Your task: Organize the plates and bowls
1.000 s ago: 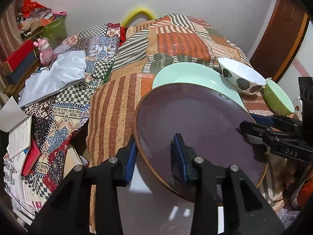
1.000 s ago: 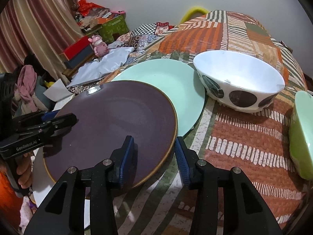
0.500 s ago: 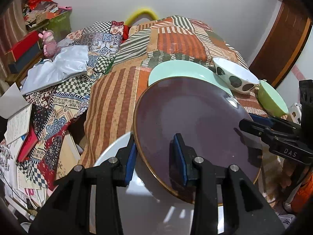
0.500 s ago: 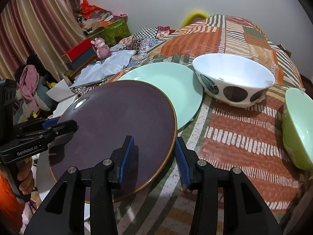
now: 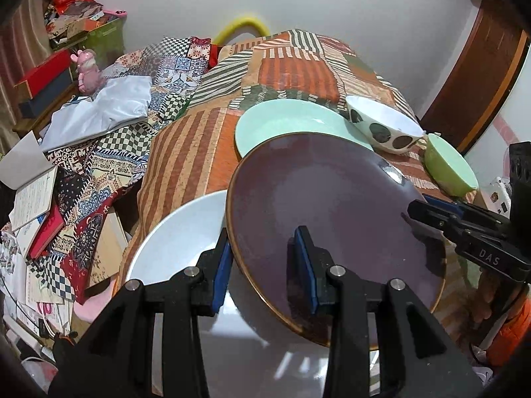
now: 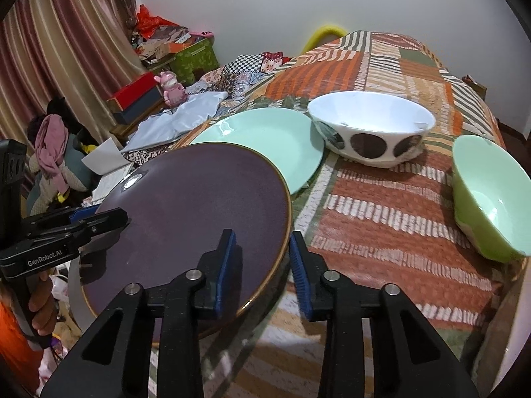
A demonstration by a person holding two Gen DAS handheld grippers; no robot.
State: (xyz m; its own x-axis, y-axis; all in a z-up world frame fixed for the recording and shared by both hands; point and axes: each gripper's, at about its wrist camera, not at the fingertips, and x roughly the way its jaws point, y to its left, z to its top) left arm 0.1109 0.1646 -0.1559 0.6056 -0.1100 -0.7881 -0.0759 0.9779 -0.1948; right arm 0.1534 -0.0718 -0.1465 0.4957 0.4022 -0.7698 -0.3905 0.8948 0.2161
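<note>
A dark purple plate (image 5: 332, 212) (image 6: 199, 205) with a gold rim is held in the air by both grippers. My left gripper (image 5: 262, 268) is shut on its left edge. My right gripper (image 6: 262, 265) is shut on its right edge. A white plate (image 5: 179, 242) lies below it at the near edge of the bed. A mint green plate (image 5: 292, 122) (image 6: 265, 139) lies farther back. A white bowl with dark spots (image 5: 381, 126) (image 6: 371, 129) and a green bowl (image 5: 448, 169) (image 6: 494, 195) stand to the right.
The dishes rest on a bed with a striped patchwork cover (image 5: 292, 66) (image 6: 381, 205). To the left are checked cloth, a grey sheet (image 5: 106, 102), books and boxes (image 6: 139, 99). A wooden door (image 5: 481, 76) is at the right.
Both grippers have pulled back and lifted with the purple plate. The white plate below it has come into view.
</note>
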